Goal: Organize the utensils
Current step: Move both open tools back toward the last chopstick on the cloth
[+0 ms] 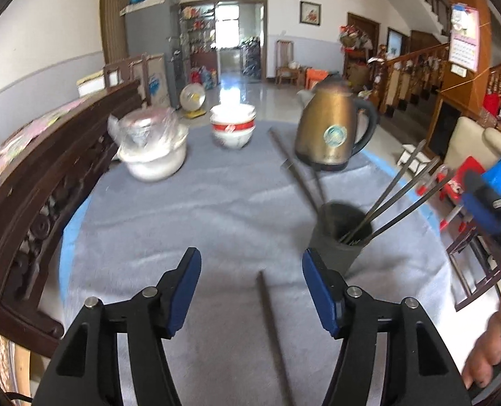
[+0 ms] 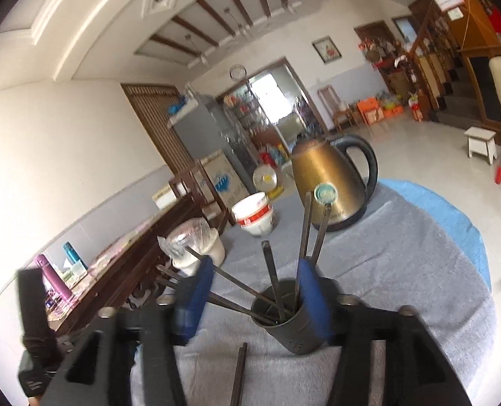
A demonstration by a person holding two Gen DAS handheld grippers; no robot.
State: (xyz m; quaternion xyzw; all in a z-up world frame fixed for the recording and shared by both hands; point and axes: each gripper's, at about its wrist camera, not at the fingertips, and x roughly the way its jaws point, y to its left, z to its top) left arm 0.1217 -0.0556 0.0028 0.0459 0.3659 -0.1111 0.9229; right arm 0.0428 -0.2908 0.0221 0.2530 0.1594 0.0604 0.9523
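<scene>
A dark grey utensil cup (image 1: 342, 237) stands on the grey cloth, with several dark chopsticks (image 1: 396, 193) leaning out of it. One loose chopstick (image 1: 274, 335) lies on the cloth between the fingers of my open, empty left gripper (image 1: 252, 291). Another chopstick pair (image 1: 294, 169) lies beyond the cup near the kettle. In the right wrist view the cup (image 2: 292, 321) sits between the open fingers of my right gripper (image 2: 254, 297), close to the right finger, chopsticks (image 2: 274, 277) fanning out. A loose chopstick (image 2: 238, 372) lies in front of it.
A gold electric kettle (image 1: 331, 128) stands at the far right of the round table. Stacked red-and-white bowls (image 1: 232, 128) and a plastic-wrapped white pot (image 1: 152, 149) stand at the back. A carved wooden bench (image 1: 47, 182) runs along the left edge.
</scene>
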